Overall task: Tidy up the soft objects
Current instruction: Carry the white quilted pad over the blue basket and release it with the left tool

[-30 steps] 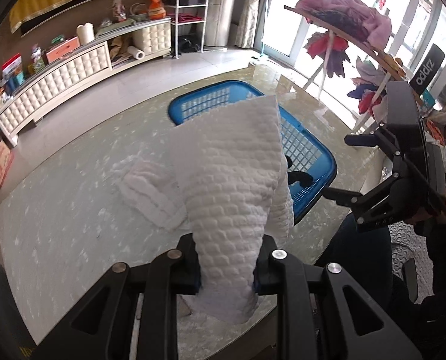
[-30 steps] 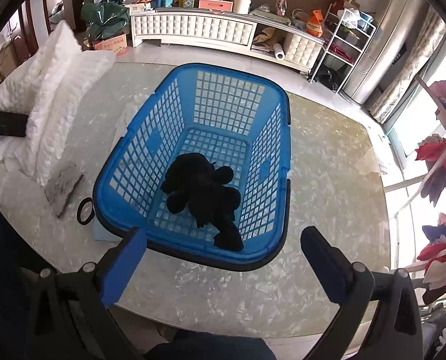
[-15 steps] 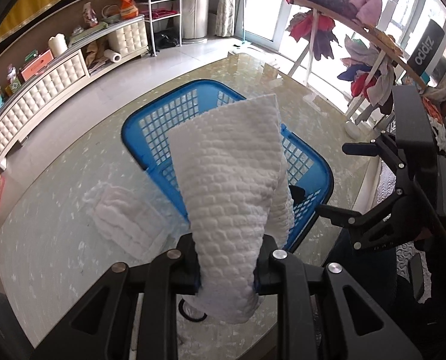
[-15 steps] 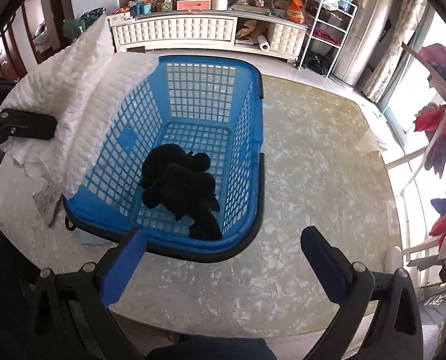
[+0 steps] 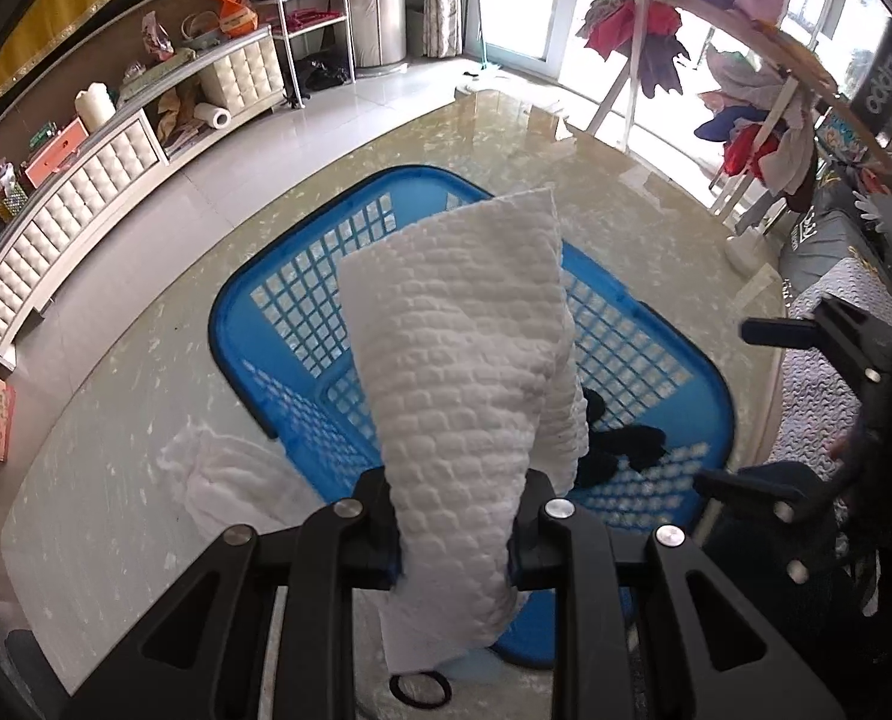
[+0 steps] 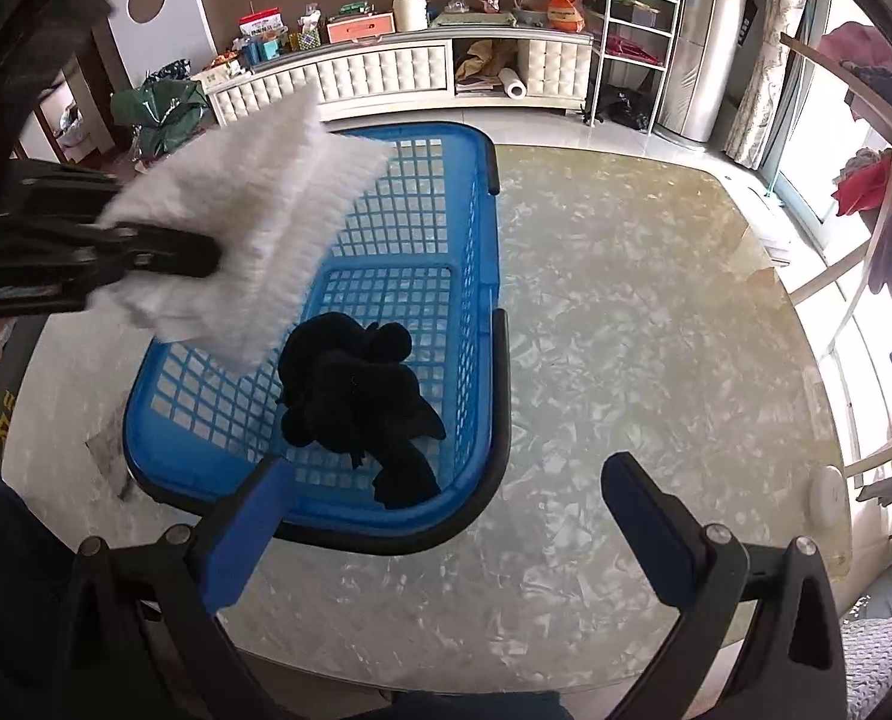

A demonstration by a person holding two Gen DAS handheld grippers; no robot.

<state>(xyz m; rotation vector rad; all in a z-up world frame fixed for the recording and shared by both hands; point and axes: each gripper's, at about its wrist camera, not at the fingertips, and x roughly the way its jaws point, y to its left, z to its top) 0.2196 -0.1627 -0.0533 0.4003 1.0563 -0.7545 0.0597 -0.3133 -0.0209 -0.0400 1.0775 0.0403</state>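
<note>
Careful: your left claw (image 5: 453, 531) pinches the white waffle towel (image 5: 464, 372) by one end, hanging over the near-left corner of the blue basket (image 6: 476, 276). Let go now and I'd expect it to drape over the rim onto the worktop (image 6: 656, 312). Left claw is pitched steeply down. Right claw (image 6: 443, 531) is spread, empty, at the basket's near edge. Black cloth (image 6: 356, 396) lies inside.

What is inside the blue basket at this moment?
A black soft item lies on the floor of the blue basket. The white towel held in the left gripper hangs above the basket's left side and hides part of the floor there.
</note>
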